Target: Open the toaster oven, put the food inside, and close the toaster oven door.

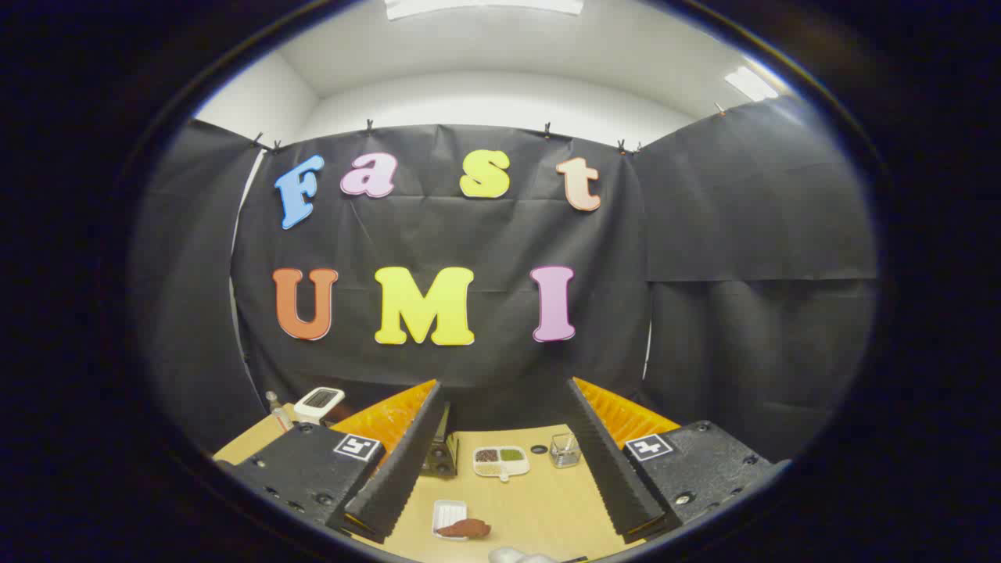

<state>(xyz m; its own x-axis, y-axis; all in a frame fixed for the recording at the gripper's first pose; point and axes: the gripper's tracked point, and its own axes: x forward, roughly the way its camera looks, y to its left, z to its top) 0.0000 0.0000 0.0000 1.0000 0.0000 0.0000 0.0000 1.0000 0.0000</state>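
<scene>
Gripper (500, 461) at the bottom centre of the frame, as I see it from my remote station: its two black ribbed fingers (403, 461) are spread wide apart and hold nothing. Low between them, on the wooden table (539, 508), lies the brown food (465, 529), resting against a small white tray (448, 514). Farther up between the fingers I see a white divided dish (501, 461) with dark and green contents, and just right of it a small clear glass cup (564, 450). A dark object (440, 453) sits beside the left finger; I cannot tell whether it is the toaster oven. Beyond, at lower left, a white device with a dark screen (319, 401) stands near the black cloth wall (743, 313).
</scene>
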